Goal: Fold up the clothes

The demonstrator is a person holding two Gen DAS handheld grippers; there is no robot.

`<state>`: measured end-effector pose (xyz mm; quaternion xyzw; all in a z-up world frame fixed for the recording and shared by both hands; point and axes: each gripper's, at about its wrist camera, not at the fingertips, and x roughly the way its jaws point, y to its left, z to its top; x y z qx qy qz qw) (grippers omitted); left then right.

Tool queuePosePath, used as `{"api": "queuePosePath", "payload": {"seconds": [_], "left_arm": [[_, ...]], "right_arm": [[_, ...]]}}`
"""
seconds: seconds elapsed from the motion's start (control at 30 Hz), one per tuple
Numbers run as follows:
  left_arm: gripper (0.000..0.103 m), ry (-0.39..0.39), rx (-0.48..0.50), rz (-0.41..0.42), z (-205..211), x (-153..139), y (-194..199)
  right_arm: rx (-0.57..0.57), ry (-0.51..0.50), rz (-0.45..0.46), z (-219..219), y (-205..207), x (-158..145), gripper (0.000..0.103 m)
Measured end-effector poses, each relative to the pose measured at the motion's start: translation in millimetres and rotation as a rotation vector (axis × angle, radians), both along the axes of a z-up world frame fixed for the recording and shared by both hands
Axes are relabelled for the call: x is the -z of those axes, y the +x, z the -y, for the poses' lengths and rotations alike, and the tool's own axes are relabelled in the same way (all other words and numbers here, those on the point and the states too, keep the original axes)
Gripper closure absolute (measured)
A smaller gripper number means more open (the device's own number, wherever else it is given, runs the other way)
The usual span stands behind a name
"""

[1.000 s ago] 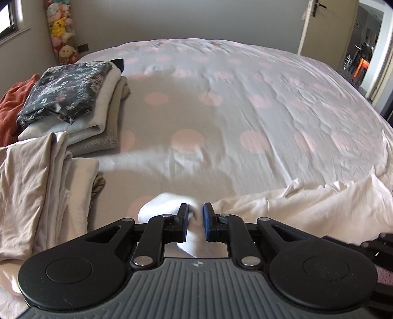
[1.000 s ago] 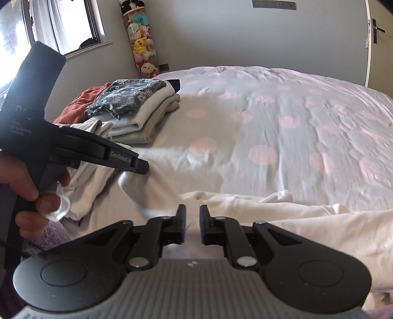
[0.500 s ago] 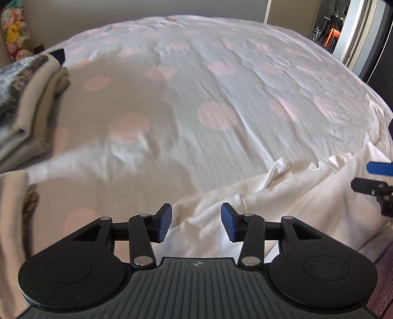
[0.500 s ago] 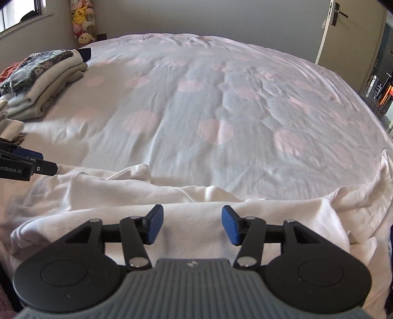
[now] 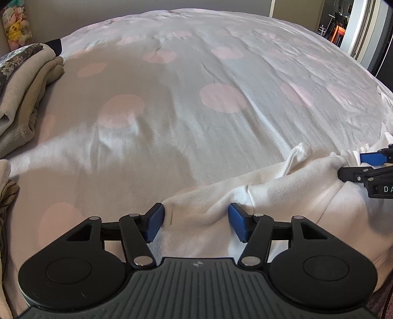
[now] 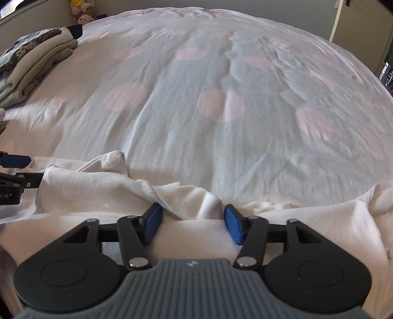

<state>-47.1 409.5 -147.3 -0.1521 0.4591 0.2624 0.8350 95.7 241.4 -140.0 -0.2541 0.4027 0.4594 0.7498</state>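
- Bed (image 5: pixel 221 117): the carrying surface, covered by a pale sheet printed with large pink dots (image 6: pixel 221 105); it fills most of both wrist views, creased lengthwise, with shadow over its left half.
- White garment (image 5: pixel 282 196): the task's thing — an unfolded, rumpled pale cloth lying along the near edge of the bed, running from near its left end to its right. A small twisted tab of the cloth stands up at its far border in both views (image 6: pixel 113 159).
- Stack of folded clothes (image 5: pixel 22 93): at the left edge of the bed, towards the far corner; beige layers with a dark floral piece on top. Well apart from the white garment.
- Loose beige cloth (image 5: pixel 5 176): partly visible at the left edge nearer the camera; its extent cannot be told.
- Left gripper (image 5: pixel 195 224): angled down at the near-left part of the garment. Its jaws have just been opening and stand apart, a raised fold of cloth between the blue pads, not clamped.
- Right gripper (image 6: pixel 192 223): angled down further right along the same near edge. Its jaws have just been closing but still stand apart — a ridge of the garment sits between the pads, which do not visibly pinch it.
- Soft toys (image 5: pixel 14 22): by the wall beyond the far-left corner.
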Motion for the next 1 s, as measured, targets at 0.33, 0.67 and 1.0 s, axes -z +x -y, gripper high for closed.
{"api": "queuePosePath", "payload": {"seconds": [0.33, 0.67, 1.0], "left_arm": [[0.099, 0.102, -0.067, 0.08, 9.2, -31.5, -21.7], [0.099, 0.251, -0.377, 0.318, -17.4, -128.3, -96.8], [0.099, 0.235, -0.519, 0.088, -33.8, -108.2, -126.0]], "right_arm": [[0.022, 0.076, 0.161, 6.4, -46.8, -49.4, 0.088], [-0.167, 0.419, 0.312, -8.0, -130.3, -169.7, 0.089], [-0.268, 0.437, 0.185, -15.0, -182.0, -169.1, 0.088]]}}
